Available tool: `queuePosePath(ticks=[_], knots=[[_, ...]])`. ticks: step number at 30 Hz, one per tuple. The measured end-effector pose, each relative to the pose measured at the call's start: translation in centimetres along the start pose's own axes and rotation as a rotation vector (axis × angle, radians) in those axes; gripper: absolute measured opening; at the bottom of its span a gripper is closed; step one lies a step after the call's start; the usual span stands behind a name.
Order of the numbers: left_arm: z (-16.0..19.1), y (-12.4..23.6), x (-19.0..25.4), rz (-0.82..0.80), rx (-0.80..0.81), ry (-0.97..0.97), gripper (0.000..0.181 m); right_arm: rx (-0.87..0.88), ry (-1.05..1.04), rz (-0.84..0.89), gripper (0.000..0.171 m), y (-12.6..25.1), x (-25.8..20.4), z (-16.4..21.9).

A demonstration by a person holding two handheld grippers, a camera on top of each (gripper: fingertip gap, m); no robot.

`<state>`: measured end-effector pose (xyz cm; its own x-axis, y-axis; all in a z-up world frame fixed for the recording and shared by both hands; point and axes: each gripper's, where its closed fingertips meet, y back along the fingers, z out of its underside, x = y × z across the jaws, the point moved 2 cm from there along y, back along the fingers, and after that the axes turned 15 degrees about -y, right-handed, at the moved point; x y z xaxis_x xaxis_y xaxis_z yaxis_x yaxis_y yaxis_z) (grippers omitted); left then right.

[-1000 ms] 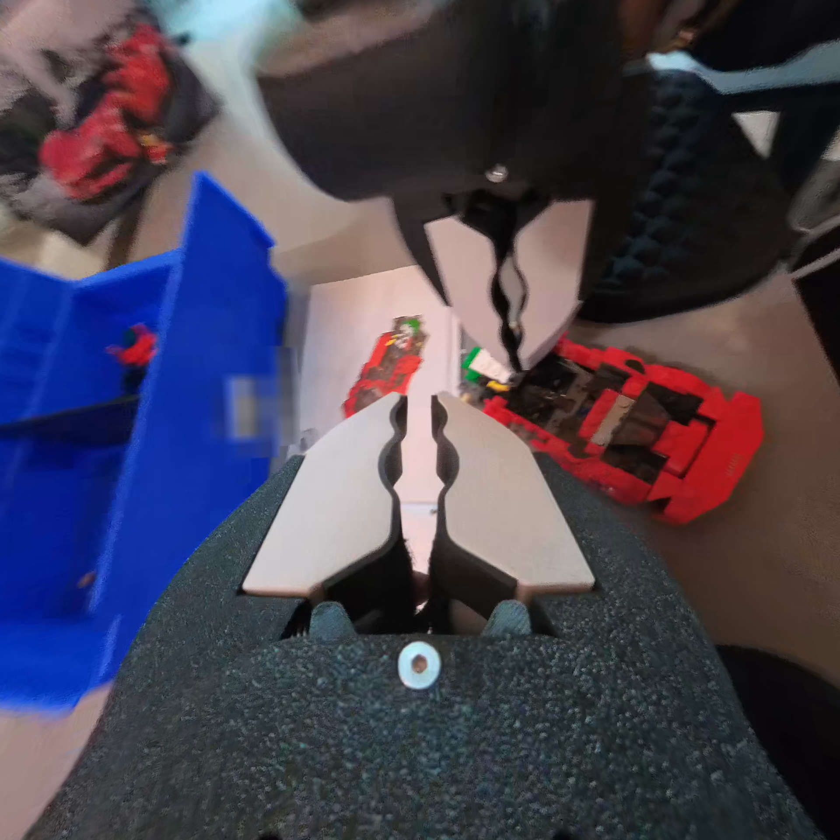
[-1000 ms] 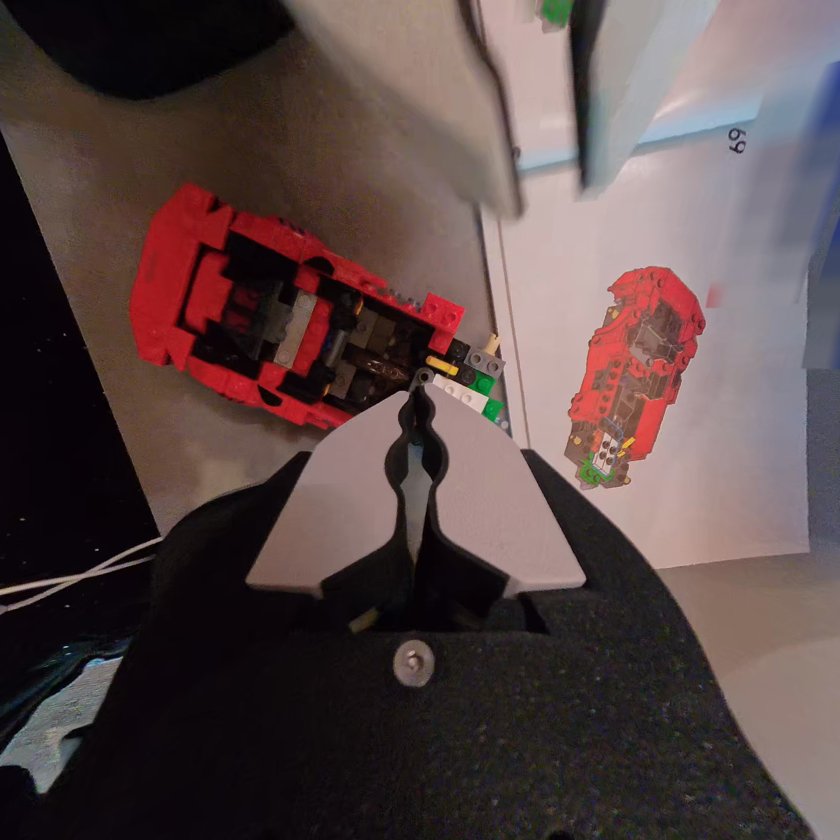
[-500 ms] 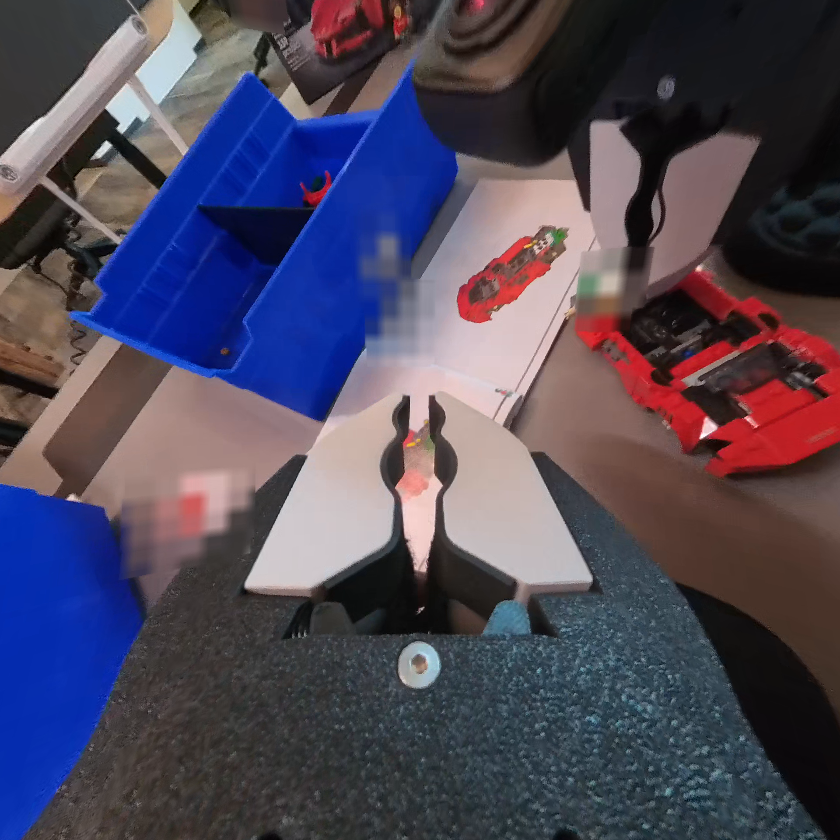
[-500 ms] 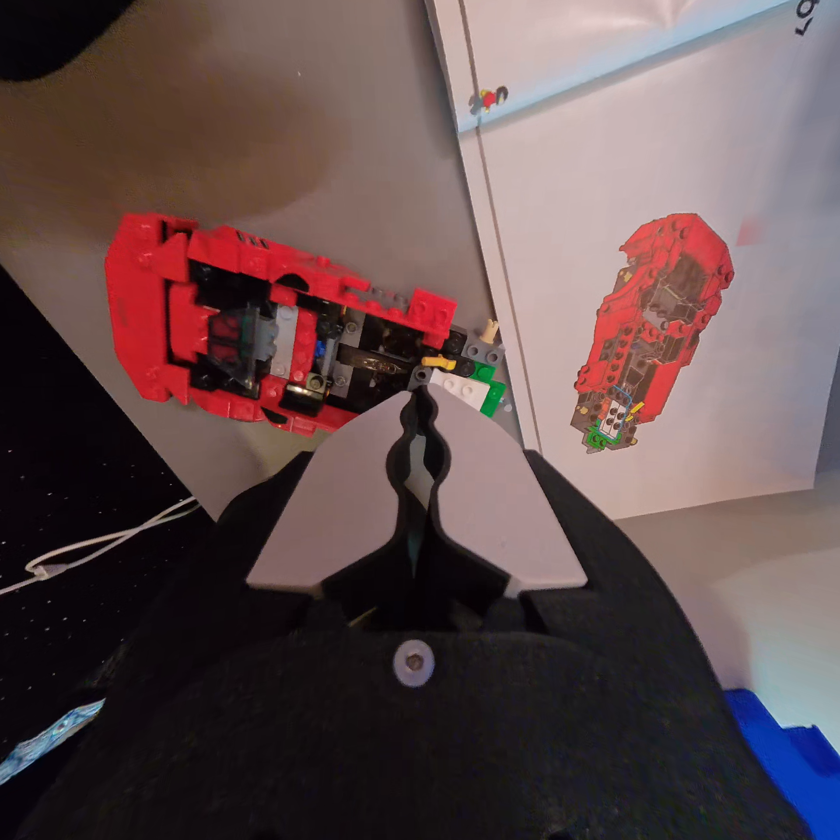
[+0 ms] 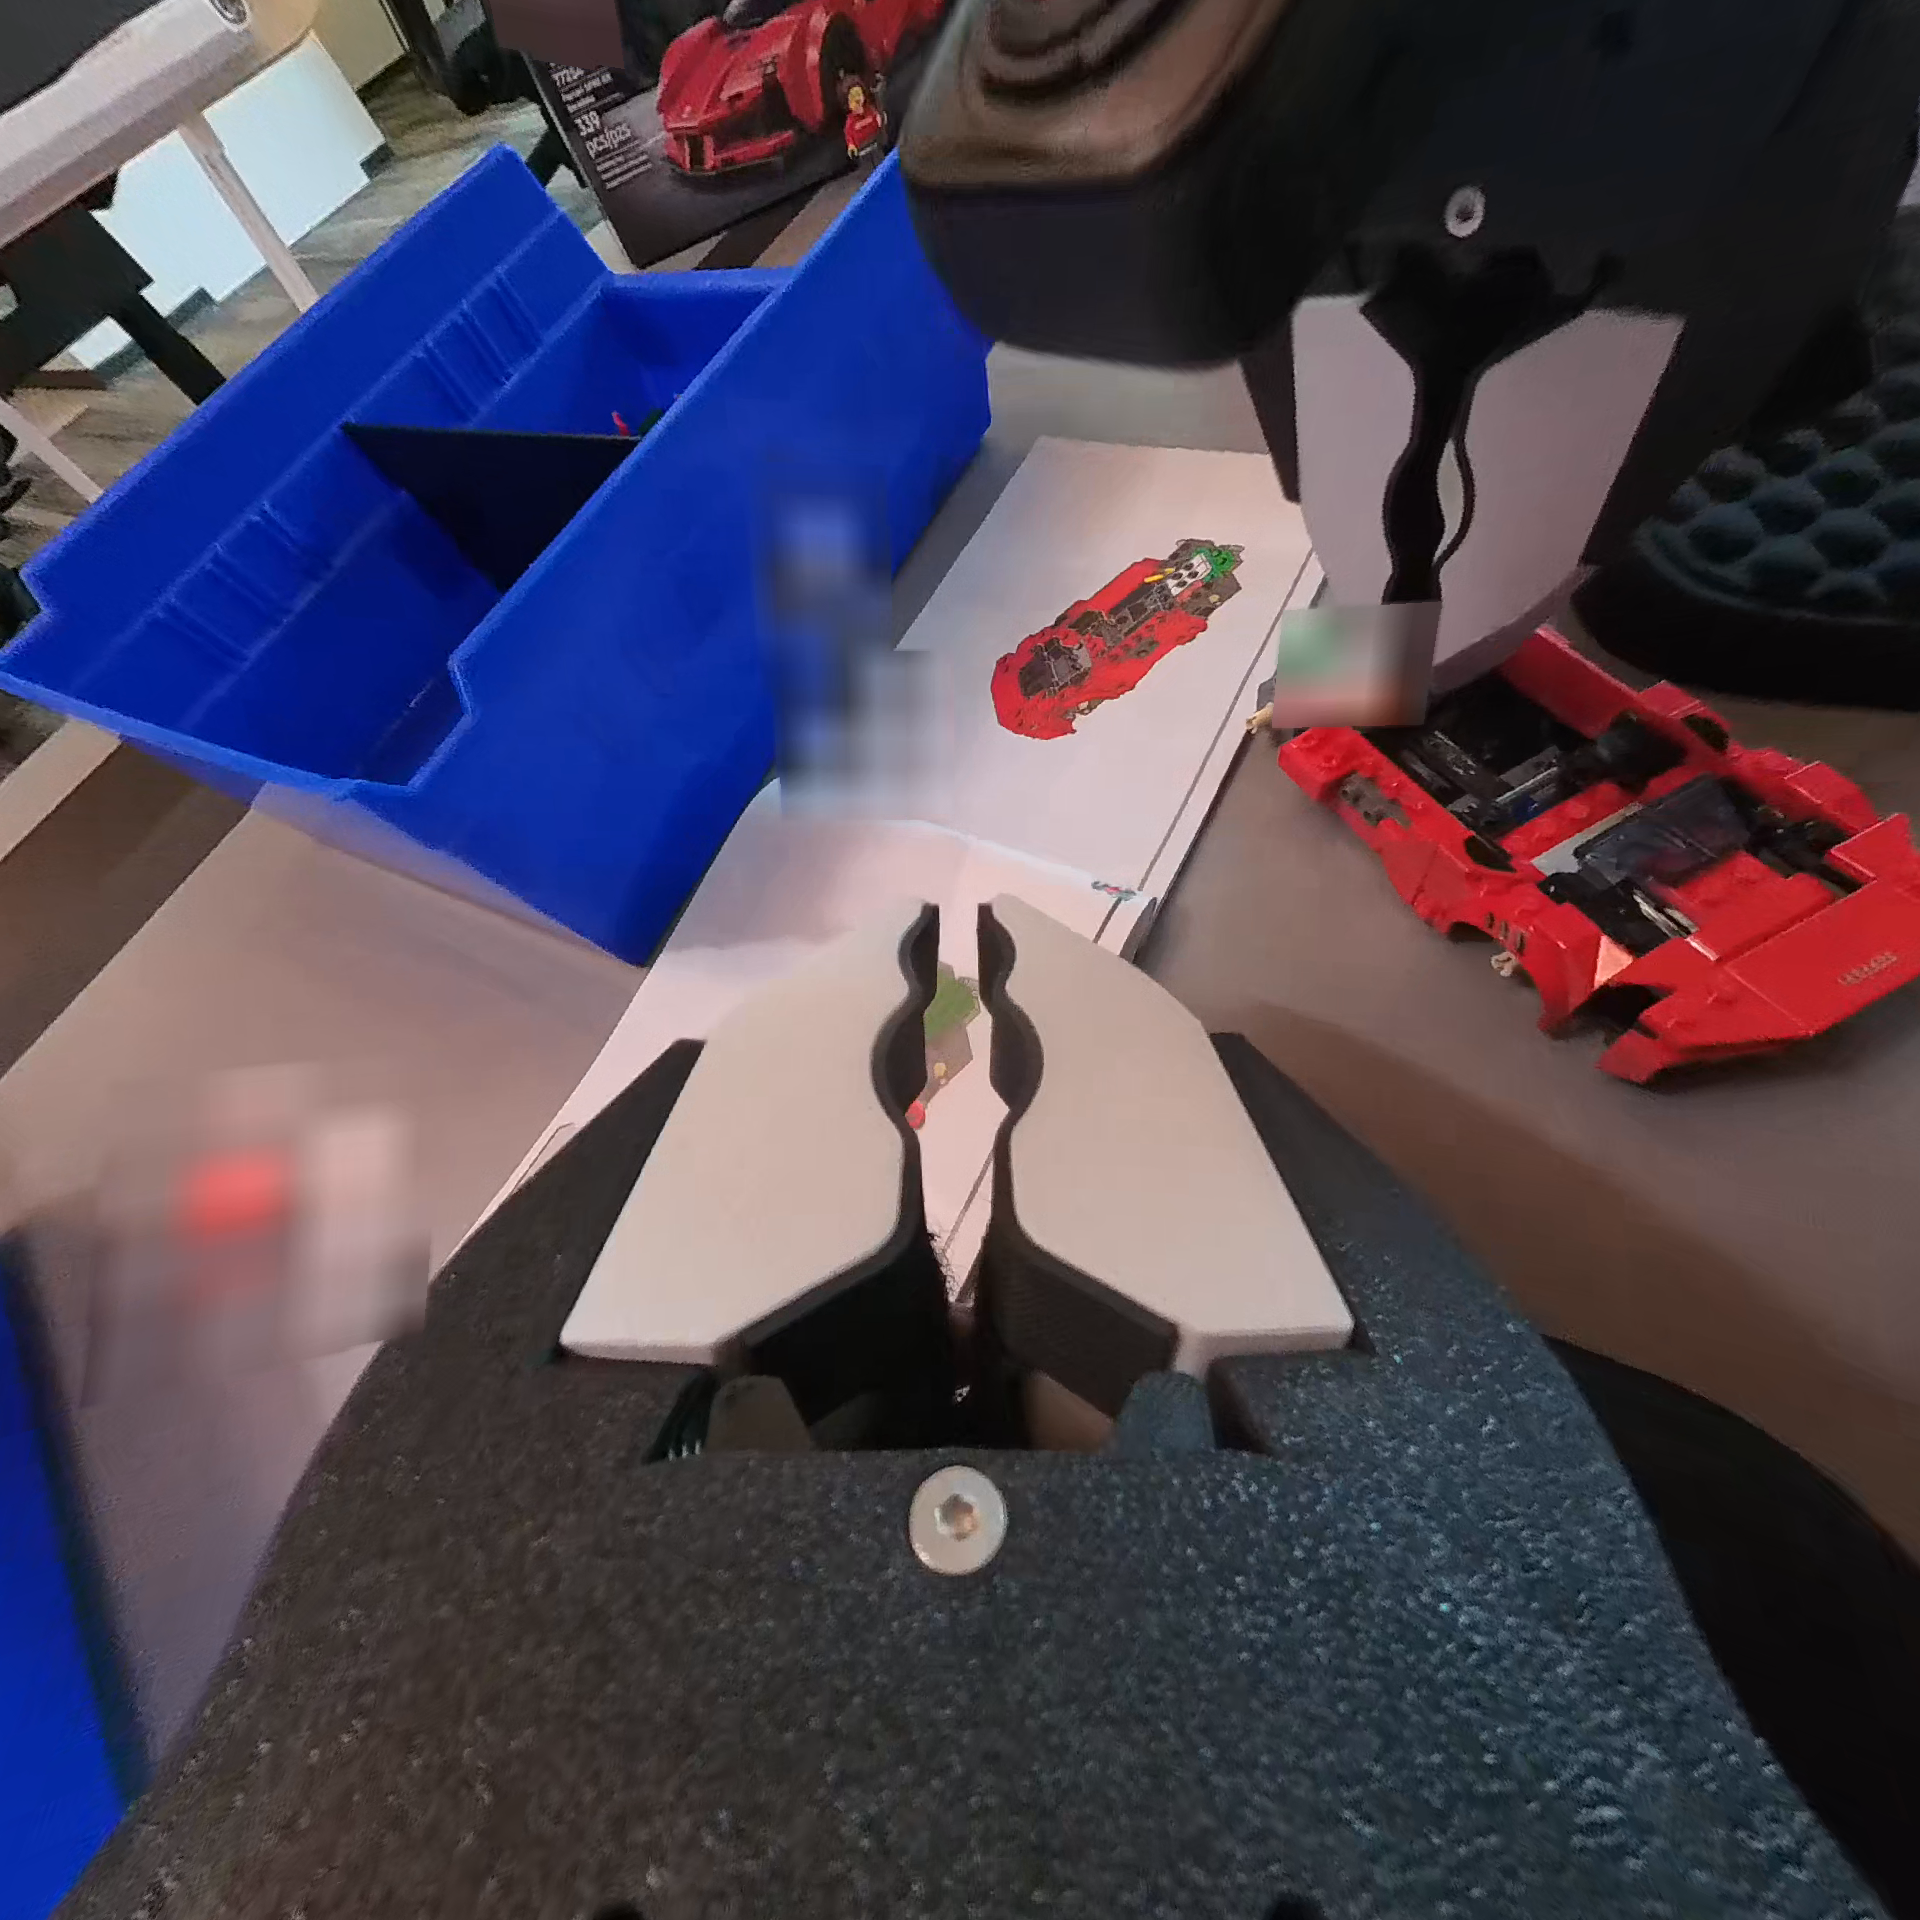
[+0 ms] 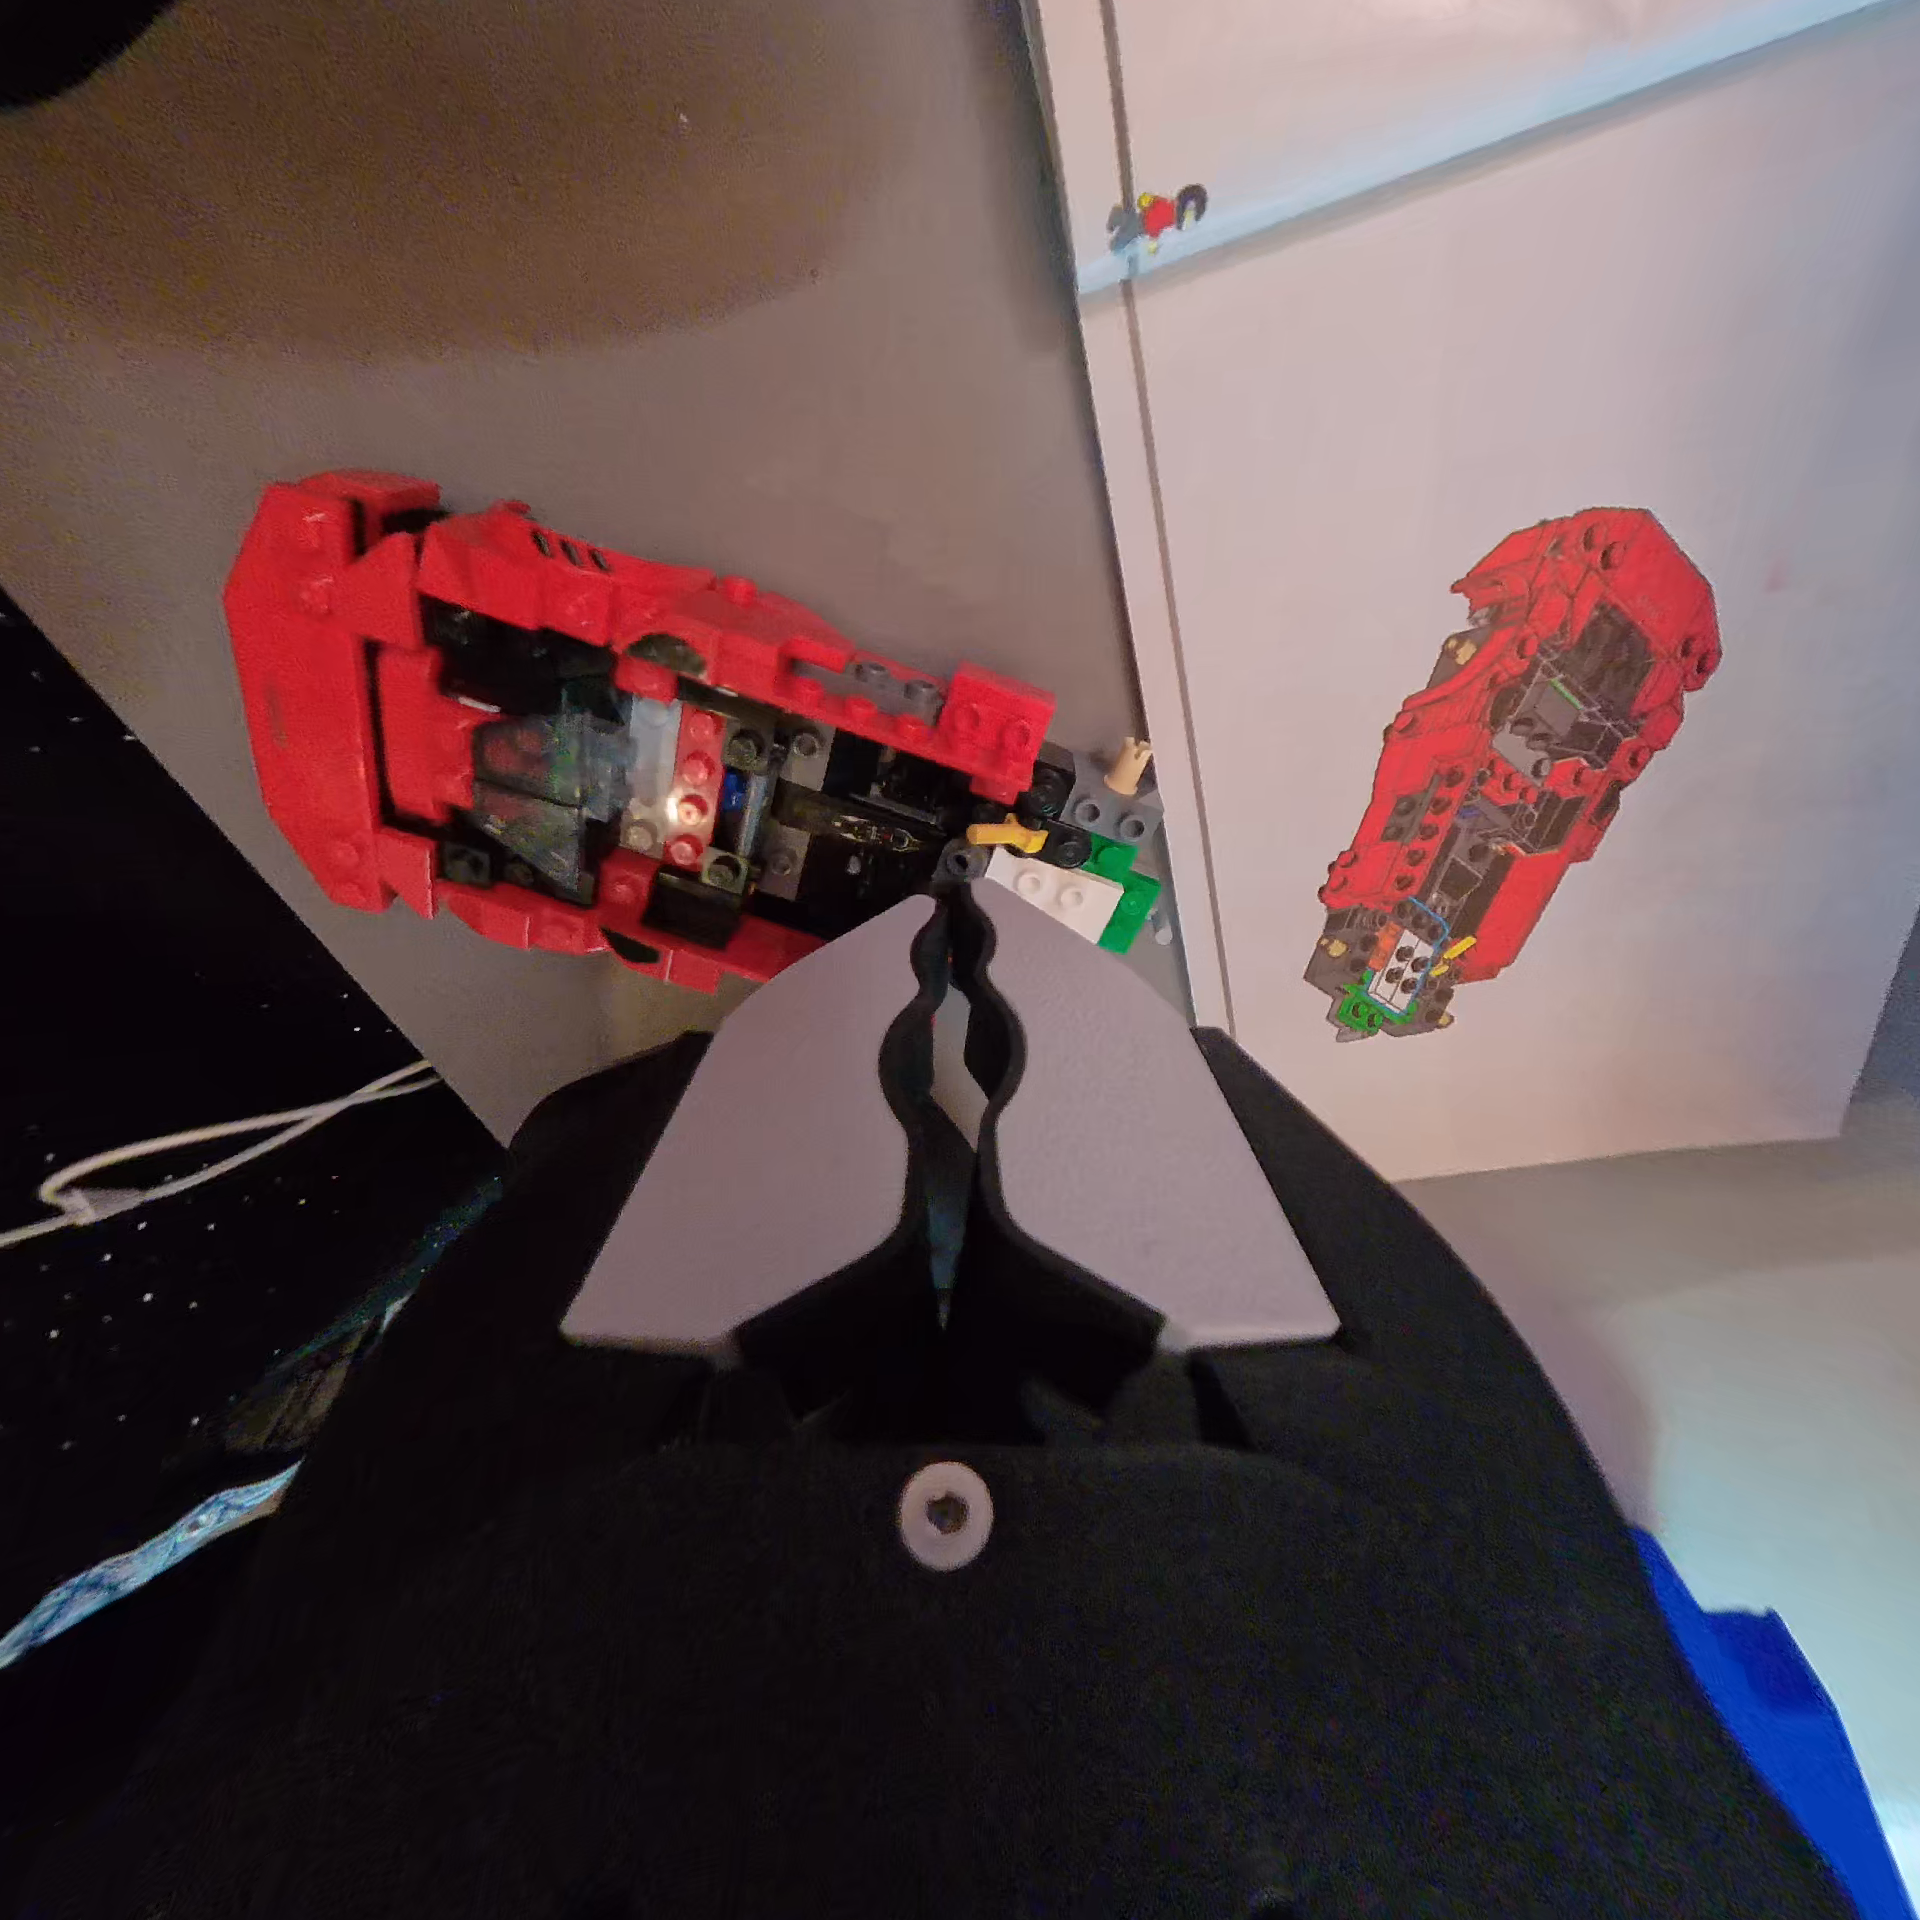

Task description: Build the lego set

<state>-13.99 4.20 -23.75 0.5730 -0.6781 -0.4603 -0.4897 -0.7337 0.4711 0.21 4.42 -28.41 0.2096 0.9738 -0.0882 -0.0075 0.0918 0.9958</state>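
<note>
The right tongs (image 6: 951, 914), pinched closed, touch the red lego car (image 6: 623, 727) on the counter (image 6: 623, 364), while only the left view, its left tongs (image 5: 958, 920) slightly apart and empty, shows the blue bin (image 5: 582, 665) with small bits inside.

Left wrist view: raised, tilted down and forward across the table (image 5: 1351, 1195), open instruction booklet (image 5: 1091, 769) straight ahead, blue bin (image 5: 582, 727) front-left. Right wrist view: close, looking almost straight down at the red lego car (image 6: 582, 748) by the table edge. Both views share the car (image 5: 1621, 883), the booklet's printed car page (image 6: 1455, 623) and the bare tabletop between them.
</note>
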Motion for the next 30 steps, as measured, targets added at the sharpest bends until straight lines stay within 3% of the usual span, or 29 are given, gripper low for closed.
queuePosePath(ticks=[6,18,19,22,25,30], knots=[[0.3,-0.3,0.1,0.005,-0.011,0.004,0.007,0.115,-0.003,-0.010,0.000,1.0,0.4,-0.4],[0.5,-0.4,0.3,0.024,-0.011,-0.005,0.007,0.123,0.043,0.013,0.000,1.4,0.4,0.2],[0.4,-0.4,0.4,0.028,-0.005,-0.009,0.007,0.138,0.099,0.020,0.011,1.5,0.3,0.2],[0.1,-0.4,0.6,0.039,0.017,-0.014,0.007,0.214,0.411,-0.021,0.021,1.6,-1.1,0.0],[-0.3,-0.4,0.7,0.049,0.044,-0.015,0.007,0.282,0.684,-0.031,0.014,1.1,-1.4,-0.6],[-0.5,-0.4,0.8,0.048,0.056,-0.034,0.007,0.195,0.886,-0.075,0.014,0.3,-1.7,-0.7]])
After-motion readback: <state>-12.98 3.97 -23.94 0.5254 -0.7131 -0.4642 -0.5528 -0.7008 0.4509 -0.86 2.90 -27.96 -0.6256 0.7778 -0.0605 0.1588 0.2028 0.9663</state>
